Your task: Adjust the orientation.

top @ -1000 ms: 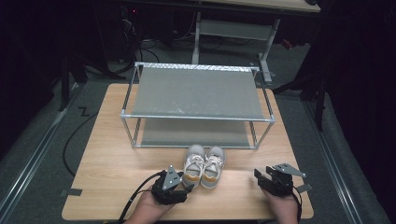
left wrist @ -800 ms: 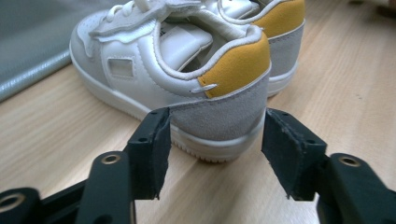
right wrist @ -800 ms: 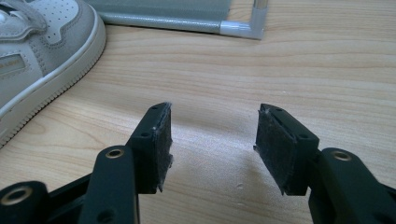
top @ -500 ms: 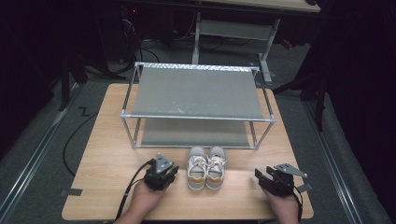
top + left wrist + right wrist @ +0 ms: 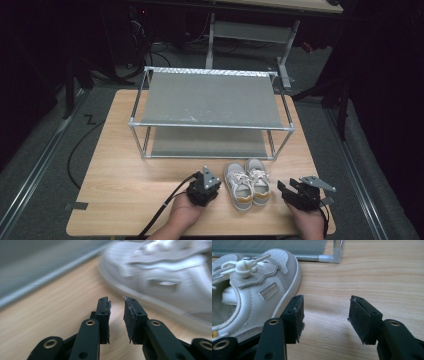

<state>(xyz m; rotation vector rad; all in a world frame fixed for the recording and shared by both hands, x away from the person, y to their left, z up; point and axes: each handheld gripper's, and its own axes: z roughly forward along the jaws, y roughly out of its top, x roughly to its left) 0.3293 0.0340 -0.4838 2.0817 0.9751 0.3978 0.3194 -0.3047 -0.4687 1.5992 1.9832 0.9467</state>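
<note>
Shoes shifted right; our left gripper closing, empty; right gripper half-open, empty. Next: grip shoe for rack.

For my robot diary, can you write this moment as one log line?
left tool: shut, empty, beside shoes | right tool: open, empty | shoes: on table

On the table, the two-tier rack stands toward the far side. In front of it, near the front edge, sits the pair of shoes — side by side, touching, toes toward the rack. Left gripper sits just left of the pair, right gripper to the pair's right — a bit farther off. From the right gripper view, the nearest shoe lies just left of the jaws, a rack foot behind it.
</note>
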